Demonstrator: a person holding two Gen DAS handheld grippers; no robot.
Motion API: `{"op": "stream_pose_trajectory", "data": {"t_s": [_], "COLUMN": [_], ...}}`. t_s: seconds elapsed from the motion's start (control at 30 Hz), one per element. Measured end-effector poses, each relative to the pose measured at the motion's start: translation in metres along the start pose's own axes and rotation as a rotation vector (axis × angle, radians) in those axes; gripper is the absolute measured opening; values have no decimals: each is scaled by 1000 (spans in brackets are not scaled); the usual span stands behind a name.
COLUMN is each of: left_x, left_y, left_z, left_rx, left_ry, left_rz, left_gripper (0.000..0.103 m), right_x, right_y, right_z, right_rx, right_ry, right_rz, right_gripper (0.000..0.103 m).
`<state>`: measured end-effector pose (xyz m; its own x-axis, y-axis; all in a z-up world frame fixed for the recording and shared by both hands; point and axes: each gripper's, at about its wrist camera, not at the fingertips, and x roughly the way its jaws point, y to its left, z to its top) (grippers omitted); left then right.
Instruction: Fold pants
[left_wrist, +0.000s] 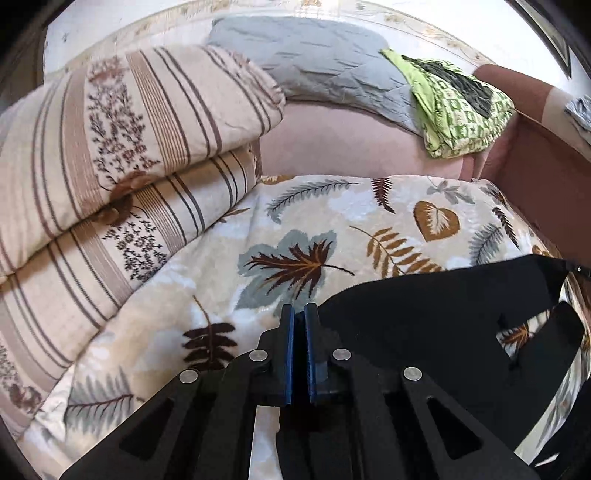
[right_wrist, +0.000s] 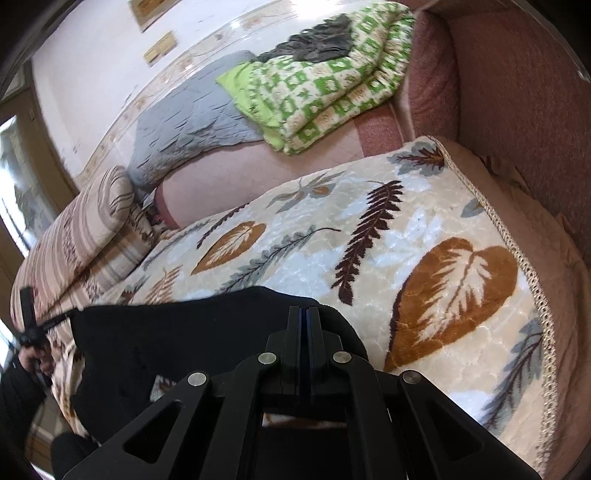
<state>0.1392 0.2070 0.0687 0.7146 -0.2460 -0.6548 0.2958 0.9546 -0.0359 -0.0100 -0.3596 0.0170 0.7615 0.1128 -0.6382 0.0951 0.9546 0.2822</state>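
Observation:
The black pants (left_wrist: 436, 317) hang stretched between my two grippers above a leaf-patterned blanket (left_wrist: 295, 221). My left gripper (left_wrist: 300, 314) is shut, its blue pads pinching the pants' edge at the cloth's left end. In the right wrist view the pants (right_wrist: 192, 332) spread to the left of my right gripper (right_wrist: 303, 314), which is shut on their top edge. The left gripper (right_wrist: 31, 325) shows small at the far left of that view, holding the other end. Most of the pants hang below, out of view.
The leaf blanket (right_wrist: 406, 258) covers a pink sofa seat (left_wrist: 351, 144). Striped folded bedding (left_wrist: 110, 166) lies to the left. A grey quilt (left_wrist: 325, 62) and a green patterned blanket (left_wrist: 458, 107) lie at the back. The sofa arm (right_wrist: 517, 110) rises on the right.

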Motion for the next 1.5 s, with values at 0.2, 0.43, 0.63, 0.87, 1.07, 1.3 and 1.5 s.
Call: {"op": "stream_pose_trajectory", "data": {"t_s": [0.2, 0.43, 0.63, 0.87, 1.07, 1.3, 1.5], "left_x": [-40, -73, -88, -100, -100, -119, -126], "left_y": [-14, -19, -12, -8, 10, 31, 18], "left_z": [-24, -53, -82, -116, -143, -166, -165], "left_rx": [35, 73, 85, 45, -14, -132, -163], "left_ry": [-13, -5, 15, -1, 12, -41, -31], "left_rz": [22, 42, 41, 18, -24, 16, -8], "left_gripper": [4, 4, 4, 4, 5, 0, 63], "right_x": [-24, -55, -68, -80, -72, -81, -82], "right_y": [14, 5, -8, -6, -4, -8, -8], "right_z": [-16, -26, -40, -47, -57, -62, -65], "right_rx": [-149, -222, -256, -285, -317, -314, -323], "right_ry": [30, 75, 135, 152, 218, 223, 232], "right_rz": [13, 12, 3, 16, 22, 55, 56], "right_gripper": [1, 1, 1, 1, 1, 1, 1]}}
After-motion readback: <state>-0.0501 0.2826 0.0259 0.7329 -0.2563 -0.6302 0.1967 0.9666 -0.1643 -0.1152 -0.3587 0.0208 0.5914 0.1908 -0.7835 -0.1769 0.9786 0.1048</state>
